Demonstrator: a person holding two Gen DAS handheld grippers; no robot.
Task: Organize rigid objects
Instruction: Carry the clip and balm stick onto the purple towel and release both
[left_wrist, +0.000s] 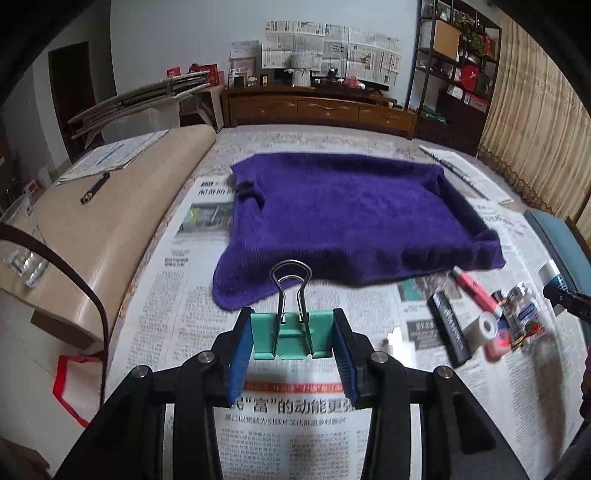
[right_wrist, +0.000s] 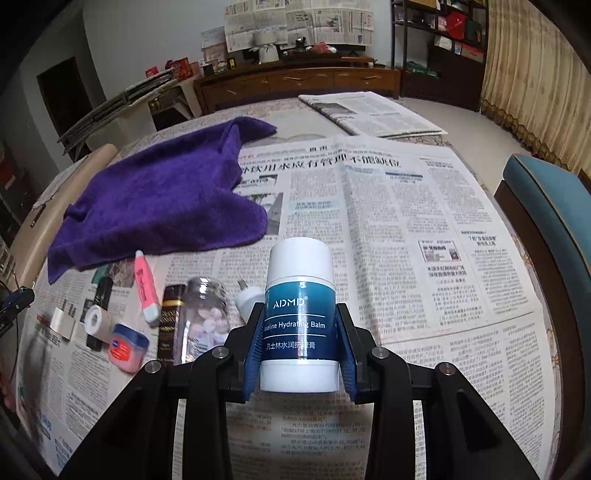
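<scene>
My left gripper (left_wrist: 292, 343) is shut on a teal binder clip (left_wrist: 291, 338), held above the newspaper in front of a purple towel (left_wrist: 351, 221). My right gripper (right_wrist: 300, 350) is shut on a white and blue balm stick (right_wrist: 300, 314) labelled ADMD, held upright. To its left on the newspaper lie a pink highlighter (right_wrist: 144, 291), a pink Vaseline jar (right_wrist: 127, 347), a clear bottle (right_wrist: 203, 317), a dark tube (right_wrist: 170, 325), a tape roll (right_wrist: 96, 317) and a white plug (right_wrist: 62, 319). The same group shows at the right of the left wrist view, including the highlighter (left_wrist: 476, 291) and tape roll (left_wrist: 484, 326).
Newspaper (right_wrist: 406, 229) covers the table. A folded newspaper (right_wrist: 369, 114) lies at the far side. A teal chair (right_wrist: 550, 221) stands at the right. A beige roll (left_wrist: 122, 229) with a glass (left_wrist: 26, 266) lies at the left.
</scene>
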